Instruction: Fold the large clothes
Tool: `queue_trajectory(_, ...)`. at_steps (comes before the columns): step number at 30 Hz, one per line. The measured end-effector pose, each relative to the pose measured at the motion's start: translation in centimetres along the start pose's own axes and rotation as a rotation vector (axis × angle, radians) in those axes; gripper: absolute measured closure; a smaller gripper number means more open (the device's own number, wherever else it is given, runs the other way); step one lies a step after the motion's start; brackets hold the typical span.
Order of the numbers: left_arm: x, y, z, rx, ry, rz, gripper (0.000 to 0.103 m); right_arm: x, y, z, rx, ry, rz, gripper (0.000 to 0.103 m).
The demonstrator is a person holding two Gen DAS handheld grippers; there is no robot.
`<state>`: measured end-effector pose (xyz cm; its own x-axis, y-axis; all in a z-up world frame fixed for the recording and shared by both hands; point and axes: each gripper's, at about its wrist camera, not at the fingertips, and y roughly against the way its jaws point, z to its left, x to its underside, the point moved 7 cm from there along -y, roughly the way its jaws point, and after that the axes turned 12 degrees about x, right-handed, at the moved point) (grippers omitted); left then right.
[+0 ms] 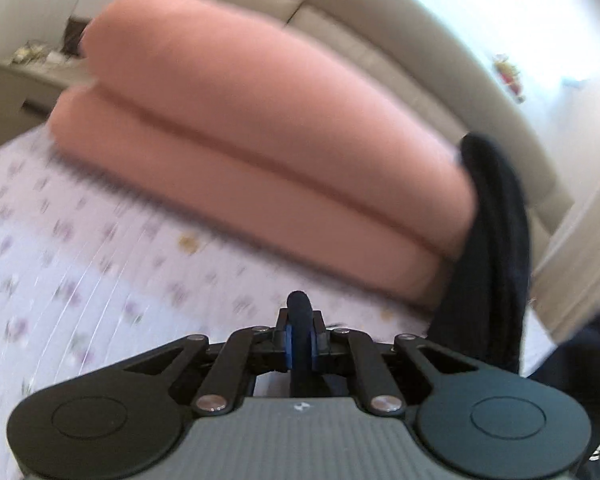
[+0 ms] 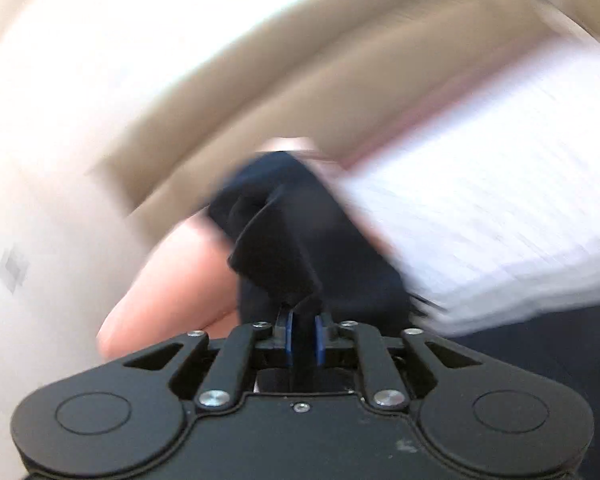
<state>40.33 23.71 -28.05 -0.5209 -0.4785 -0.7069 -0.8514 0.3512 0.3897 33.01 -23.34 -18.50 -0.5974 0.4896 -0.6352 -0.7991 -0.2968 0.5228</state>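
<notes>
Both grippers, left (image 1: 300, 330) and right (image 2: 304, 330), have fingers clamped on dark garment (image 1: 496, 264) folds between them.

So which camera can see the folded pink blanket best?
The left wrist view: the folded pink blanket fills it, lying on the flowered bedsheet. The right wrist view is blurred and shows only a pink smear.
</notes>
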Motion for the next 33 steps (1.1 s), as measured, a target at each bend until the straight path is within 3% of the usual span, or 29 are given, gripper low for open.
queue_trajectory(1, 0.5, 0.1, 0.2, -0.013, 0.004, 0.024, 0.088, 0.7, -0.9, -3.2, 0.036, -0.049, 0.082, 0.071)
queue_trajectory(2, 0.8, 0.5, 0.4, -0.013, 0.025, 0.043, 0.084, 1.6, -1.9, -6.4, 0.077, -0.088, 0.164, 0.045)
queue_trajectory(3, 1.3, 0.8, 0.5, 0.006, 0.066, 0.064, 0.073, 2.6, -2.8, -9.4, 0.122, -0.132, 0.22, 0.033)
queue_trajectory(4, 1.8, 1.2, 0.4, 0.046, 0.112, 0.09, 0.056, 3.3, -3.5, -12.1, 0.151, -0.175, 0.248, 0.034)
queue_trajectory(5, 2.7, 1.8, 0.2, 0.111, 0.163, 0.124, 0.049, 3.7, -3.8, -14.1, 0.152, -0.214, 0.244, 0.037)
queue_trajectory(6, 3.6, 2.2, 0.1, 0.155, 0.194, 0.149, 0.04, 3.5, -3.7, -14.9, 0.078, -0.238, 0.218, 0.026)
queue_trajectory(8, 5.1, 4.3, -0.6, 0.2, 0.207, 0.192, 0.038, 3.1, -4.0, -14.8, 0.004, -0.251, 0.205, 0.012)
queue_trajectory(11, 7.4, 7.3, -1.7, 0.218, 0.178, 0.254, 0.037, 2.0, -5.4, -13.3, 0.015, -0.25, 0.19, 0.001)
queue_trajectory(13, 8.9, 8.4, -2.7, 0.223, 0.122, 0.299, 0.038, 1.3, -6.7, -13.0, 0.046, -0.243, 0.179, 0.0)
queue_trajectory(14, 9.4, 8.9, -3.3, 0.207, 0.059, 0.307, 0.04, 1.2, -7.5, -12.3, 0.06, -0.228, 0.188, 0.006)
queue_trajectory(15, 10.1, 9.1, -3.8, 0.169, -0.015, 0.312, 0.053, 1.0, -8.1, -11.7, 0.078, -0.197, 0.207, 0.043)
queue_trajectory(16, 10.6, 9.3, -3.8, 0.121, -0.048, 0.307, 0.082, 0.8, -8.3, -10.9, 0.101, -0.152, 0.223, 0.077)
queue_trajectory(17, 10.6, 9.6, -3.7, 0.089, -0.042, 0.29, 0.083, 0.5, -8.2, -10.5, 0.119, -0.126, 0.226, 0.09)
queue_trajectory(19, 10.6, 11.1, -3.8, 0.079, 0.012, 0.188, 0.087, -0.7, -5.9, -9.7, 0.077, -0.181, 0.167, 0.09)
queue_trajectory(21, 11.1, 12.3, -4.0, 0.036, 0.024, 0.129, 0.087, -1.4, -3.0, -10.3, 0.001, -0.286, 0.111, 0.09)
queue_trajectory(22, 11.7, 12.6, -3.7, 0.027, 0.074, 0.109, 0.087, -1.4, -2.0, -10.8, 0.009, -0.309, 0.093, 0.09)
queue_trajectory(23, 12.1, 12.6, -3.4, 0.03, 0.123, 0.096, 0.087, -0.9, -1.7, -11.3, 0.066, -0.276, 0.103, 0.081)
queue_trajectory(25, 12.4, 12.5, -3.0, 0.015, 0.183, 0.069, 0.079, 0.7, -2.9, -12.3, 0.231, -0.113, 0.216, 0.046)
queue_trajectory(26, 12.4, 12.4, -3.0, 0.013, 0.195, 0.071, 0.077, 1.5, -3.7, -13.1, 0.286, -0.064, 0.275, 0.039)
queue_trajectory(27, 12.2, 12.3, -3.1, 0.013, 0.199, 0.079, 0.073, 2.0, -4.3, -13.8, 0.296, -0.065, 0.316, 0.038)
queue_trajectory(28, 12.0, 12.3, -3.3, 0.016, 0.198, 0.089, 0.063, 2.3, -4.4, -14.4, 0.264, -0.105, 0.333, 0.034)
queue_trajectory(29, 11.8, 12.0, -3.4, 0.028, 0.2, 0.098, 0.057, 2.2, -3.9, -14.8, 0.221, -0.154, 0.318, 0.018)
queue_trajectory(30, 11.5, 12.0, -3.6, 0.042, 0.204, 0.102, 0.052, 2.0, -3.9, -15.0, 0.183, -0.198, 0.309, 0.009)
queue_trajectory(31, 11.2, 11.9, -3.7, 0.044, 0.209, 0.106, 0.057, 2.1, -4.0, -15.1, 0.159, -0.221, 0.314, 0.008)
queue_trajectory(32, 11.2, 11.9, -3.6, 0.036, 0.208, 0.116, 0.069, 2.3, -4.0, -14.9, 0.159, -0.209, 0.33, 0.013)
queue_trajectory(33, 11.1, 11.7, -3.8, 0.035, 0.197, 0.12, 0.085, 2.4, -4.3, -14.5, 0.174, -0.162, 0.336, 0.042)
